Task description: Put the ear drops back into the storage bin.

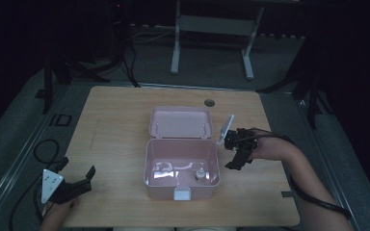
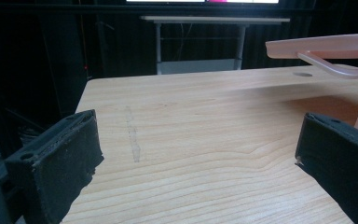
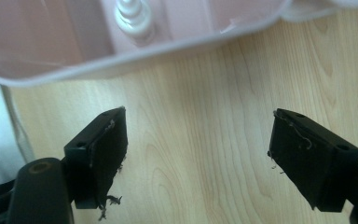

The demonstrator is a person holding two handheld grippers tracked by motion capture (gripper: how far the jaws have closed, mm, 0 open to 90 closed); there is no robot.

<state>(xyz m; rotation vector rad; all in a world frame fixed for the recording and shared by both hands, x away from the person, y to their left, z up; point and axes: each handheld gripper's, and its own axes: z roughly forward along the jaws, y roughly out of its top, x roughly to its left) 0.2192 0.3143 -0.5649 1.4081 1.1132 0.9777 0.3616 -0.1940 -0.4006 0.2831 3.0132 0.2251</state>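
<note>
An open pink box (image 1: 147,163) stands mid-table, its lid (image 1: 180,121) folded back flat. Inside it stand a small white bottle (image 1: 200,174) near the front right and a pale curled item (image 1: 166,168). My right gripper (image 1: 230,154) hovers just right of the box, open with nothing between its jaws. In the right gripper view, the right gripper (image 3: 198,140) spans bare wood below the box rim (image 3: 135,53), and the bottle (image 3: 133,18) shows through the wall. My left gripper (image 1: 79,167) rests open at the front left corner. The left gripper (image 2: 198,144) faces the table, with the lid (image 2: 326,46) at the right.
A white latch (image 1: 182,194) juts from the box front. A round cable hole (image 1: 209,102) sits near the table's far edge (image 1: 173,87). A cable loop (image 1: 46,149) lies on the floor left of the table. White frame legs (image 1: 175,53) stand behind.
</note>
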